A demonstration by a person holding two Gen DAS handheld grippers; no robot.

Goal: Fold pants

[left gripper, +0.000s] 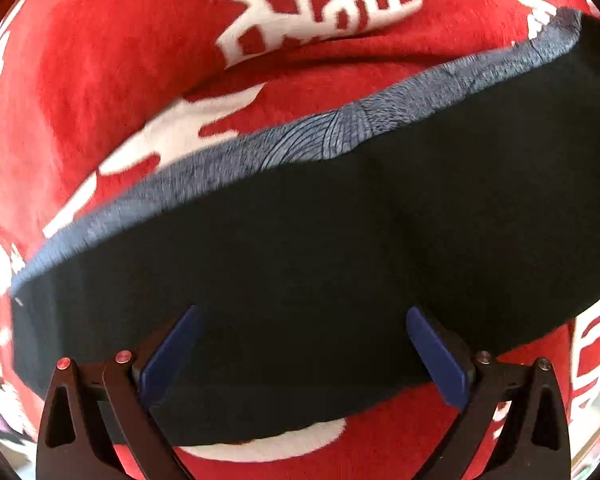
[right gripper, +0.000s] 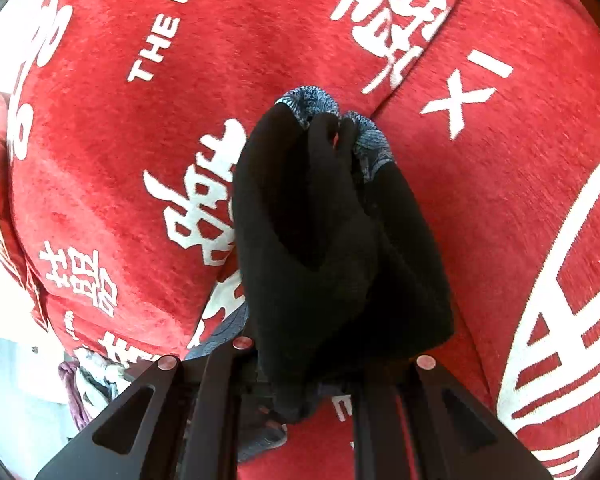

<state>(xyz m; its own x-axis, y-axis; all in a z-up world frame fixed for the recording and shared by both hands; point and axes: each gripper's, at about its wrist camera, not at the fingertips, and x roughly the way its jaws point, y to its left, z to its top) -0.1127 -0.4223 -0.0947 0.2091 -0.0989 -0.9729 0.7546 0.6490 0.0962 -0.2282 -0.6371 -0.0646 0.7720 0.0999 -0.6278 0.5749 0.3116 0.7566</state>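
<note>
A red blanket [right gripper: 480, 208] printed with big white characters is covering the whole surface, plush and a little rumpled, and everything is happening right on top of it.

The pants [left gripper: 340, 240] are lying across that blanket as a dark band, already narrowed by folding, with a blue-grey patterned strip showing along the far edge. In the right wrist view the same pants [right gripper: 332, 248] are bunching up into a dark hanging clump, the patterned cloth peeking out at its far tip.

The left gripper [left gripper: 304, 344] is hovering over the near edge of the band with its blue fingers [left gripper: 172, 356] spread wide, holding nothing; whether they are touching the cloth I cannot tell. The right gripper [right gripper: 332, 364] is closed tight on the pants, the cloth spilling out from between its jaws and lifting clear of the blanket there.

To my eye, a fold is partway through: one end is being carried up while the rest is resting flat. The next move probably calls for the left gripper to pin or pinch the near edge, so the right one can bring its end over and lay it squarely along the band without dragging the layers askew.

At the lower left edge of the right view some purple and pale cloth [right gripper: 80, 384] is sitting off the blanket, well apart from the work.
</note>
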